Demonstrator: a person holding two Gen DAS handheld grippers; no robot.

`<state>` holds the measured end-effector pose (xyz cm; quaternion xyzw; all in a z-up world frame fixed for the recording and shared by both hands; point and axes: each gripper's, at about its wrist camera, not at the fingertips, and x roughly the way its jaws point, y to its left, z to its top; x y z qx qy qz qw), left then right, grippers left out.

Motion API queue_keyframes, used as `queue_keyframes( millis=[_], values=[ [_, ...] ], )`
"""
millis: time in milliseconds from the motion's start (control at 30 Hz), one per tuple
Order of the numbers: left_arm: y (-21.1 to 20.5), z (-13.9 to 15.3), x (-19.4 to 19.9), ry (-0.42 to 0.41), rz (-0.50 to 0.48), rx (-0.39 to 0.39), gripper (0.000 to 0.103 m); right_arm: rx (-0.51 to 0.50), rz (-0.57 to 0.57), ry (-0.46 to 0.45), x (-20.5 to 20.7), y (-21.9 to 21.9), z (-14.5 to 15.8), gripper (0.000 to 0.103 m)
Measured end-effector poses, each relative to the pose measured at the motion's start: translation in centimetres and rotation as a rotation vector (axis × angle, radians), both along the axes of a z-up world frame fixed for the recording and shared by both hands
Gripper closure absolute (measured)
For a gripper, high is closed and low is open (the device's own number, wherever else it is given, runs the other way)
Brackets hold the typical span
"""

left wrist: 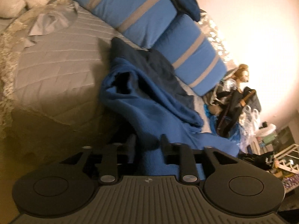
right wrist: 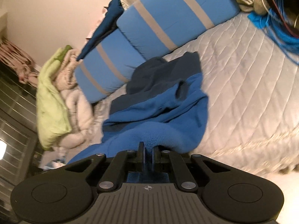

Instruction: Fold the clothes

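Observation:
A blue fleece garment point(left wrist: 149, 102) with a dark navy part lies crumpled on the grey quilted bed point(left wrist: 56, 65), and its near end is lifted toward both grippers. In the left wrist view my left gripper point(left wrist: 147, 142) has its jaws apart. Blue cloth hangs in the gap, and the fingers point(left wrist: 131, 143) do not visibly pinch it. In the right wrist view the same garment point(right wrist: 158, 102) rises from the bed point(right wrist: 243, 84) to my right gripper point(right wrist: 148, 149), which is shut on a thick fold of its bright blue edge.
Two blue pillows with grey stripes point(left wrist: 142, 13) point(right wrist: 168, 24) lie behind the garment, with a dark blue cloth point(right wrist: 110, 18) on top. A green and white bedding pile point(right wrist: 54, 102) sits at one bed end. A doll and clutter point(left wrist: 241, 93) crowd the other end.

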<state>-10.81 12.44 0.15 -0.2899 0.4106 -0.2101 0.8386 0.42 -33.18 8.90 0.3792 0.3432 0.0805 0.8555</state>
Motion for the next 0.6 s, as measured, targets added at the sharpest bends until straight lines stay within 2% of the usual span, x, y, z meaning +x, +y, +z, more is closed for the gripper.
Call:
queue_keyframes(
  millis=[167, 367, 467, 600],
  values=[
    [0.7, -1.3, -1.6, -0.012, 0.029, -0.009, 0.043, -0.029, -0.027, 0.03, 0.7, -1.3, -1.0, 0.095],
    [0.3, -2.2, -3.3, -0.033, 0.004, -0.014, 0.04, -0.042, -0.034, 0.047, 0.7, -1.2, -1.9, 0.094],
    [0.1, -3.0, -3.6, -0.045, -0.028, -0.072, 0.039, -0.034, -0.028, 0.041, 0.5, -1.1, -2.0, 0.094],
    [0.1, -5.0, -3.5, -0.051, -0.046, -0.2, 0.039, -0.008, -0.015, 0.029, 0.3, -1.4, -2.5, 0.092]
  ],
)
